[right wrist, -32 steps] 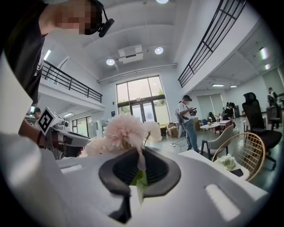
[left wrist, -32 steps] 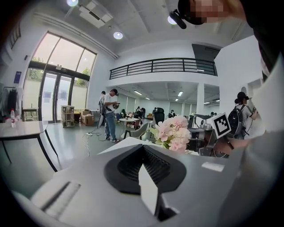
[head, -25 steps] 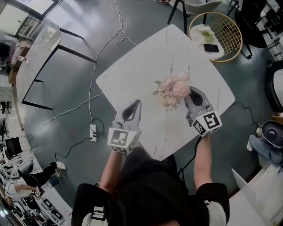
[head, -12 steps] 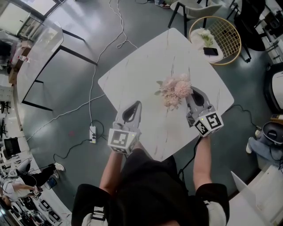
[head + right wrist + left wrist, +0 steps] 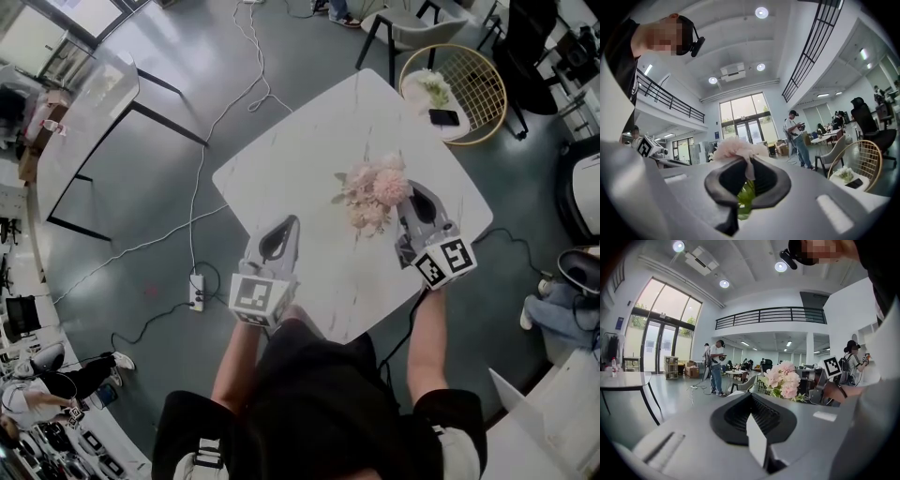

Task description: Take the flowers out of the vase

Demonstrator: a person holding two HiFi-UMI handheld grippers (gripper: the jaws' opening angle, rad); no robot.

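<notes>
The pink flowers (image 5: 373, 194) were seen over the white marble table (image 5: 300, 155), near its right corner. Their green stems (image 5: 745, 194) were clamped between the closed jaws of the right gripper (image 5: 401, 195). The left gripper (image 5: 284, 225) was held well apart from the bouquet, over the table's near edge, its jaws pressed together with nothing between them.

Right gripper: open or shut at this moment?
Shut on the flowers: jaws of the right gripper meet around green stems, pink blooms beyond.
</notes>
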